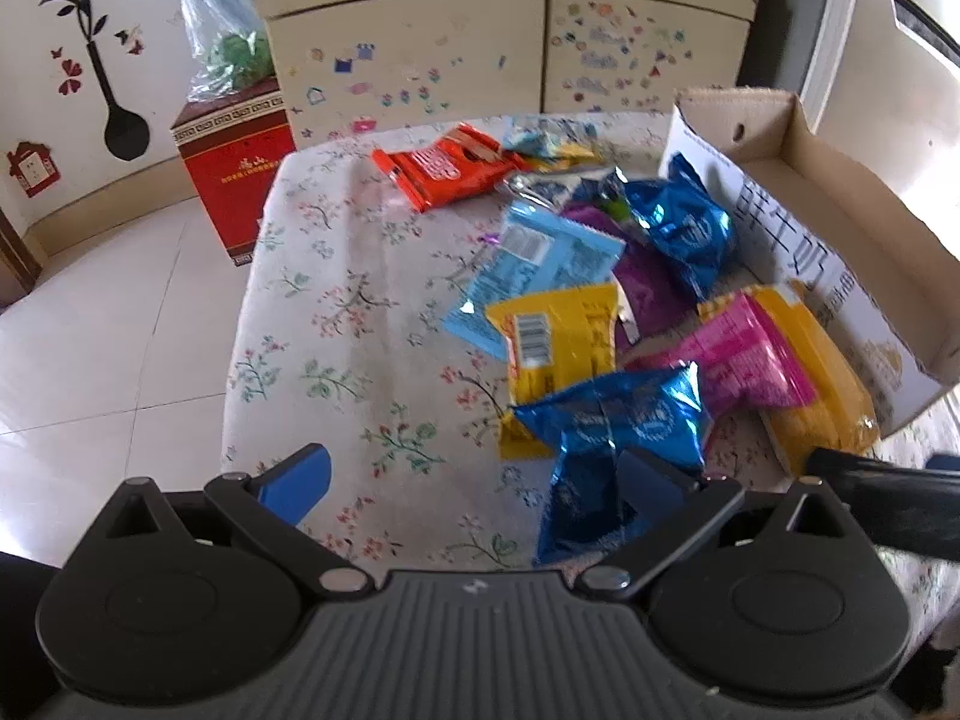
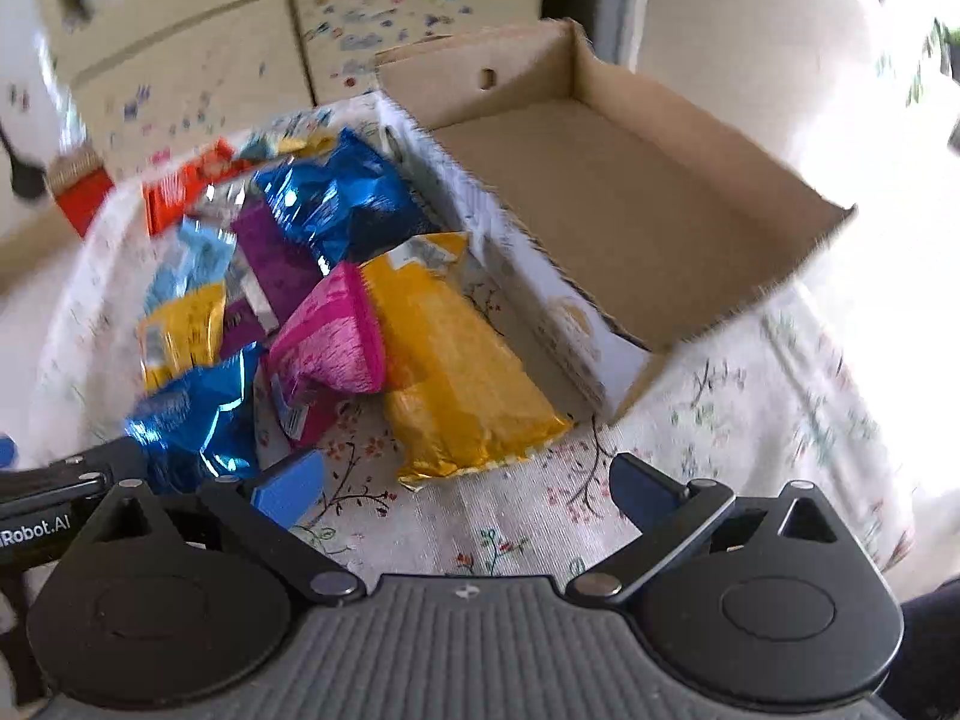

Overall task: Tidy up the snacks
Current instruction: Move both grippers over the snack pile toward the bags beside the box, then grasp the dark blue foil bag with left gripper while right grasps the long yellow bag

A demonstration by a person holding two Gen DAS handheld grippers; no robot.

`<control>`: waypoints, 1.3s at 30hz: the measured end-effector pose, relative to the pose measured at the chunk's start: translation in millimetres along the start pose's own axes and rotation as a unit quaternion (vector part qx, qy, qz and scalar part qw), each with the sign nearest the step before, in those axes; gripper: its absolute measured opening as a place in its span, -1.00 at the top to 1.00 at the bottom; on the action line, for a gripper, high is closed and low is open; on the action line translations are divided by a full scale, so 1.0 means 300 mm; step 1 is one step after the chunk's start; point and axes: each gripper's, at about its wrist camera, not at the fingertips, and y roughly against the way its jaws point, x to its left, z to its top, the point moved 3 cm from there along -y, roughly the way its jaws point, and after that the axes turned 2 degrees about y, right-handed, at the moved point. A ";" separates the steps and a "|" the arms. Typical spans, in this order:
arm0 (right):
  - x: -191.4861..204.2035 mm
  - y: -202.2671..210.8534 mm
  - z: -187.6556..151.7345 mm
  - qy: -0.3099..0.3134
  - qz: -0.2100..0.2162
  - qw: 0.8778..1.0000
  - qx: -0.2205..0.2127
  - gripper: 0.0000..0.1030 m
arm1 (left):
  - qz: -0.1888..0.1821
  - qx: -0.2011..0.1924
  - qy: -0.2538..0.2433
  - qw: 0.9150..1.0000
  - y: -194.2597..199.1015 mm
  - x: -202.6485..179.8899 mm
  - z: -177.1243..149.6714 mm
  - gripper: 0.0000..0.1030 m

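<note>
Left wrist view: left gripper [image 1: 474, 477], fingers spread wide, nothing between them, low over a floral tablecloth [image 1: 336, 312]. A foil-blue packet [image 1: 606, 444] lies crumpled against the right-hand finger [image 1: 651, 477], its long axis running away and slightly right; whether the finger touches it cannot be told. Behind it, a heap of snacks: yellow packet [image 1: 558, 330], light-blue packet [image 1: 540, 264], purple packet [image 1: 645, 282], pink packet [image 1: 750, 354], a long orange-yellow bag [image 1: 822, 384], a second foil-blue packet [image 1: 690, 222], a red-orange packet [image 1: 444, 171] farthest off. A cardboard box [image 1: 774, 126] stands right of the heap, its near wall just beside the bag. Bare cloth lies to the left; the table edge falls off to tiled floor there. Right wrist view: right gripper [image 2: 468, 486], fingers likewise spread and empty, above bare cloth. The orange-yellow bag [image 2: 456, 372] lies straight ahead, near end between the finger lines, long axis pointing away and left, parallel to the box [image 2: 630, 228] wall. The box interior shows empty, open-topped, ahead-right. Judgement: the right gripper is nearer the bag and box; the left nearer the foil-blue packet [image 2: 192, 414]. Room to lift appears free above; the box wall crowds the bag's right flank.
</note>
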 end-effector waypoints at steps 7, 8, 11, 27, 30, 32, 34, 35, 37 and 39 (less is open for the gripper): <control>-0.157 0.020 0.004 -0.123 0.050 0.991 0.003 -1.00 | -0.044 -0.004 0.038 0.998 0.008 0.020 0.016 -0.96; -0.163 0.022 0.003 -0.131 0.052 0.990 0.002 -1.00 | -0.053 -0.004 0.033 0.998 0.008 0.007 0.014 -0.96; -0.156 0.026 0.005 -0.135 0.068 0.989 -0.002 -1.00 | -0.080 -0.006 0.029 0.996 0.000 -0.034 0.011 -0.96; -0.081 -0.034 0.054 -0.109 0.111 0.987 -0.030 -0.69 | -0.088 -0.009 0.026 0.996 -0.101 -0.084 -0.010 -0.72; -0.072 -0.054 0.056 -0.117 0.119 0.986 -0.030 -0.63 | -0.077 -0.014 0.038 0.996 -0.093 -0.040 -0.010 -0.57; -0.064 -0.062 0.057 -0.115 0.118 0.986 -0.035 -0.62 | -0.068 -0.016 0.047 0.996 -0.088 -0.009 -0.008 -0.50; -0.052 -0.071 0.057 -0.110 0.117 0.986 -0.035 -0.61 | -0.059 -0.016 0.055 0.997 -0.085 0.020 -0.007 -0.50; -0.047 -0.074 0.053 -0.107 0.118 0.987 -0.034 -0.60 | -0.053 -0.015 0.058 0.997 -0.084 0.034 -0.007 -0.50; -0.030 -0.078 0.047 -0.099 0.132 0.986 -0.025 -0.59 | -0.045 -0.014 0.065 0.997 -0.083 0.058 -0.009 -0.50; -0.010 -0.076 0.037 -0.092 0.167 0.982 -0.009 -0.59 | -0.042 -0.013 0.074 0.996 -0.083 0.082 -0.010 -0.50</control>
